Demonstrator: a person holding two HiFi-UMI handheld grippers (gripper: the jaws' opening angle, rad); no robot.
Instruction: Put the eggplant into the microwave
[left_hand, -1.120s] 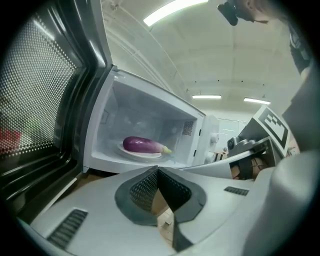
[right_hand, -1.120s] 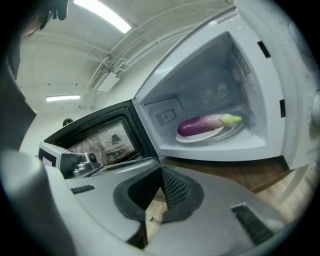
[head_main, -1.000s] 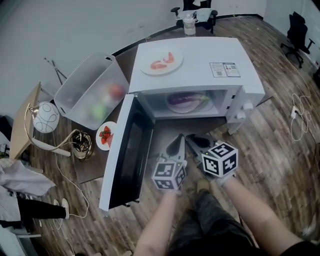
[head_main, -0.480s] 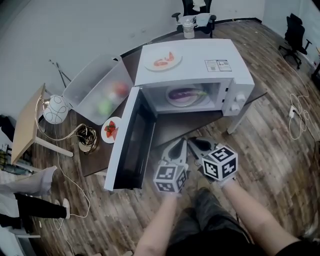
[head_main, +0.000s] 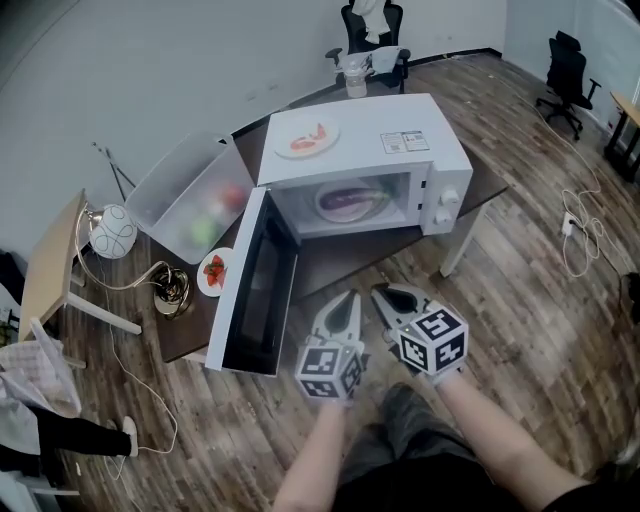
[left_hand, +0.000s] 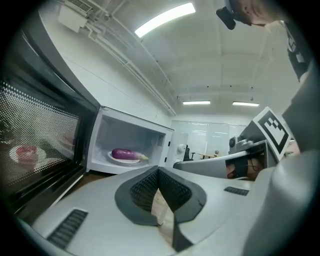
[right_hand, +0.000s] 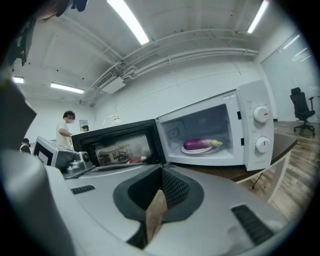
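Observation:
The purple eggplant (head_main: 352, 198) (left_hand: 125, 154) (right_hand: 201, 144) lies on a white plate inside the white microwave (head_main: 400, 140), whose door (head_main: 252, 285) hangs wide open to the left. Both grippers are held well back from the microwave, over the wooden floor in front of the table. My left gripper (head_main: 343, 303) (left_hand: 159, 172) is shut with nothing in it. My right gripper (head_main: 388, 295) (right_hand: 161, 172) is shut and empty too, close beside the left.
On top of the microwave sits a plate with red food (head_main: 303, 136). A clear plastic bin (head_main: 185, 195) with vegetables stands left of it, a small plate of red food (head_main: 212, 272) beside the door. Office chairs (head_main: 368, 30) stand behind. A side table (head_main: 50, 265) and cables lie at the left.
Both grippers have drawn back from the microwave and risen a little, staying shut. The microwave now looks smaller and farther off in the head view.

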